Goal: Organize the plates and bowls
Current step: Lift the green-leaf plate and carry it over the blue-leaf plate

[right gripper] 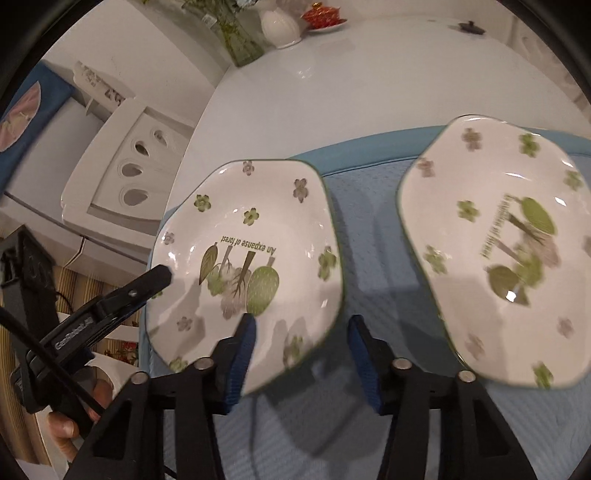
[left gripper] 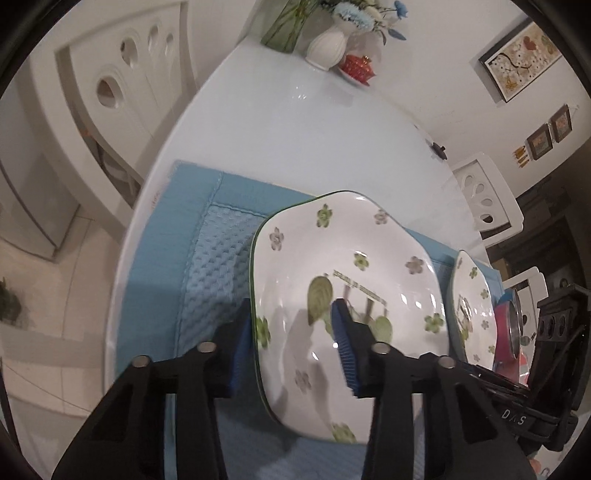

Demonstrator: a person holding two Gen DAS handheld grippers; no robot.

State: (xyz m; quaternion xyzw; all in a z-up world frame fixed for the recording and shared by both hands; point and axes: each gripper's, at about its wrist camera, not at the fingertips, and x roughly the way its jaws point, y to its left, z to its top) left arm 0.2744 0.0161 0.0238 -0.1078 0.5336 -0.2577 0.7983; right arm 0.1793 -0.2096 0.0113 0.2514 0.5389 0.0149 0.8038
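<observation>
Two white plates with green flower prints lie on a blue mat (right gripper: 373,236). In the left wrist view, my left gripper (left gripper: 291,347) straddles the left rim of the near plate (left gripper: 351,280), one blue pad under the rim, one over the inside; the jaws stand apart. The second plate (left gripper: 472,310) shows at the right. In the right wrist view, my right gripper (right gripper: 303,354) is open at the near rim of the left plate (right gripper: 243,266), its left finger over the plate. The right plate (right gripper: 502,251) is blurred. The left gripper (right gripper: 147,284) shows at that plate's left edge.
The round white table (left gripper: 314,129) carries a white vase with flowers (left gripper: 327,48), a glass vase (left gripper: 284,26) and a red lidded dish (left gripper: 356,66) at its far edge. White chairs (left gripper: 110,92) stand around. A pink and metal object (left gripper: 508,332) sits at the right.
</observation>
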